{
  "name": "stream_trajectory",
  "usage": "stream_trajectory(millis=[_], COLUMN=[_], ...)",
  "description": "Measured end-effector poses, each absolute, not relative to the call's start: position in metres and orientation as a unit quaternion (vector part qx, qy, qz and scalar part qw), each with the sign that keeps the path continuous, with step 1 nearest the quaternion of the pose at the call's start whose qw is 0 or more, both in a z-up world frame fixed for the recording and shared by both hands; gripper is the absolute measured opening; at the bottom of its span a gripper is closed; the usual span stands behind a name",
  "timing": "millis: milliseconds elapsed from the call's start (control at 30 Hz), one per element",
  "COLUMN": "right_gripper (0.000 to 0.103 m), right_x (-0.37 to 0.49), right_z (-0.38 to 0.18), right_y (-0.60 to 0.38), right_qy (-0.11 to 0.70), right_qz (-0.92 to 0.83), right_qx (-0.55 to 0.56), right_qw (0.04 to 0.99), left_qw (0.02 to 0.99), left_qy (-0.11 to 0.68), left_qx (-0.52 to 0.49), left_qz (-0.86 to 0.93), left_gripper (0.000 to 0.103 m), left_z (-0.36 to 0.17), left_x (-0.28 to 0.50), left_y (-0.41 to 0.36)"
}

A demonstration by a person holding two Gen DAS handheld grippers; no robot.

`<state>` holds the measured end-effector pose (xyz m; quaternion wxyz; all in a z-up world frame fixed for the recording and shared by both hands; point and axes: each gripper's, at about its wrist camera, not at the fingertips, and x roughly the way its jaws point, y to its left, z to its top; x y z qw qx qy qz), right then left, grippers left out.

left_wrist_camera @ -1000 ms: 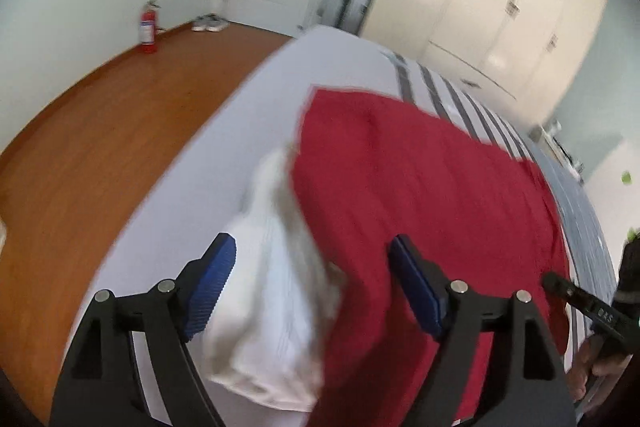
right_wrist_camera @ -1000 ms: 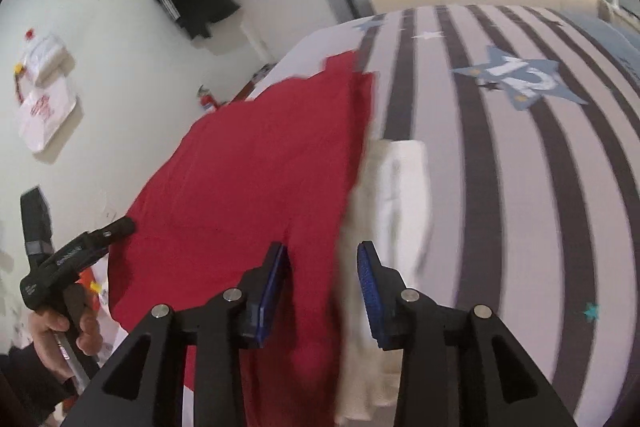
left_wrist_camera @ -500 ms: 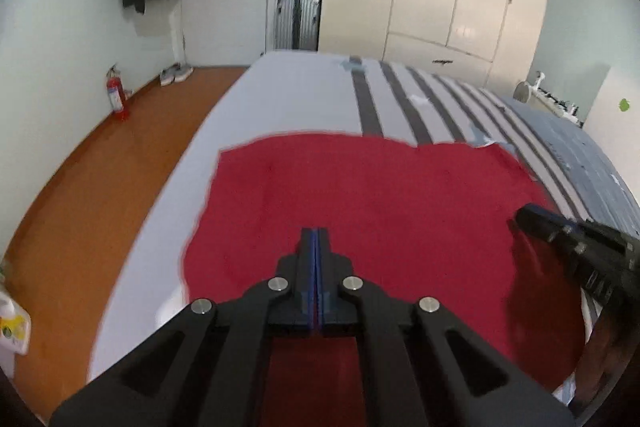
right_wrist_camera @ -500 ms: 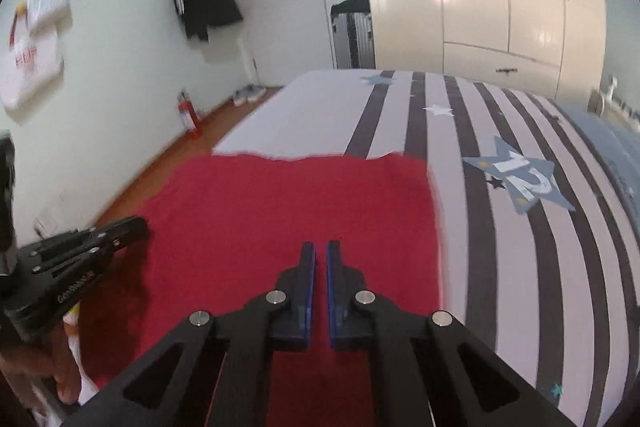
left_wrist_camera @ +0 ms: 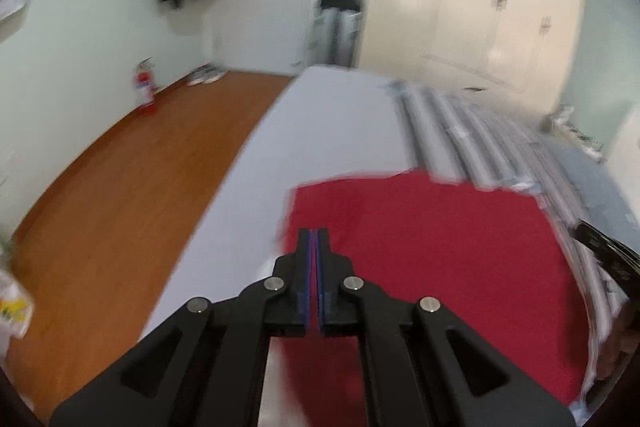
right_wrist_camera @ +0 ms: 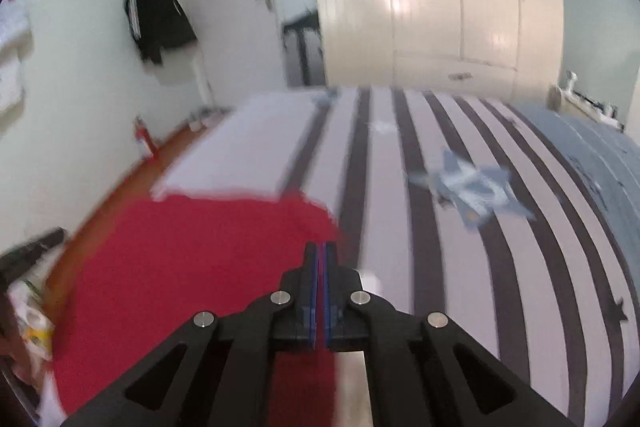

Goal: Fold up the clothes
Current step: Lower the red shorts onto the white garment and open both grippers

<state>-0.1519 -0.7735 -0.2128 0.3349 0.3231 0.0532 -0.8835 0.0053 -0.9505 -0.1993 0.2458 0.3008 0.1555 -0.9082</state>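
A red garment [left_wrist_camera: 432, 259] lies spread on the bed, with a white sleeve or lining showing at its near edges. My left gripper [left_wrist_camera: 314, 239] is shut on the garment's left near edge; red cloth shows between the blue pads. My right gripper [right_wrist_camera: 320, 255] is shut on the garment's [right_wrist_camera: 192, 267] right near edge, with a white bit of cloth [right_wrist_camera: 370, 281] beside it. Each gripper shows at the edge of the other's view, the right one [left_wrist_camera: 604, 251] and the left one [right_wrist_camera: 32, 247]. Both views are blurred.
The bed [right_wrist_camera: 460, 195] has a striped cover with star prints. A wooden floor [left_wrist_camera: 120, 187] runs along its left side, with a red fire extinguisher [left_wrist_camera: 144, 87] and shoes [left_wrist_camera: 204, 75] by the wall. Cream wardrobes [right_wrist_camera: 440, 7] stand behind. A black jacket [right_wrist_camera: 156, 11] hangs on the wall.
Both grippers went from open to shut on the garment's near edges. Since then they have pulled apart sideways, and the far hem sits closer in both views.
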Motion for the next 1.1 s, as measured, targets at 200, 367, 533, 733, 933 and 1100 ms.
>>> stream_trajectory(millis=[200, 367, 533, 733, 933, 1100], right_gripper=[0.002, 0.000, 0.000, 0.004, 0.004, 0.004], right_x=[-0.151, -0.163, -0.168, -0.195, -0.139, -0.084], right_z=[-0.223, -0.267, -0.271, -0.273, -0.232, -0.244], right_y=[-0.853, -0.868, -0.851, -0.818, -0.794, -0.777], right_qy=[0.059, 0.108, 0.110, 0.063, 0.092, 0.107], right_qz=[-0.848, -0.841, -0.856, -0.878, -0.869, -0.843], right_qx=[0.348, 0.368, 0.351, 0.384, 0.320, 0.331], right_qw=[0.396, 0.383, 0.365, 0.279, 0.365, 0.411], left_qw=[0.173, 0.186, 0.213, 0.299, 0.238, 0.181], left_qy=[0.173, 0.147, 0.122, 0.155, 0.162, 0.151], left_qx=[0.337, 0.382, 0.369, 0.374, 0.316, 0.324], left_qz=[-0.909, -0.893, -0.896, -0.864, -0.904, -0.916], left_gripper=[0.000, 0.001, 0.002, 0.001, 0.001, 0.001], left_z=[-0.219, -0.265, -0.266, -0.266, -0.226, -0.227], left_x=[-0.066, -0.088, -0.080, -0.061, -0.014, 0.007], left_y=[-0.933, -0.950, -0.958, -1.008, -0.961, -0.901])
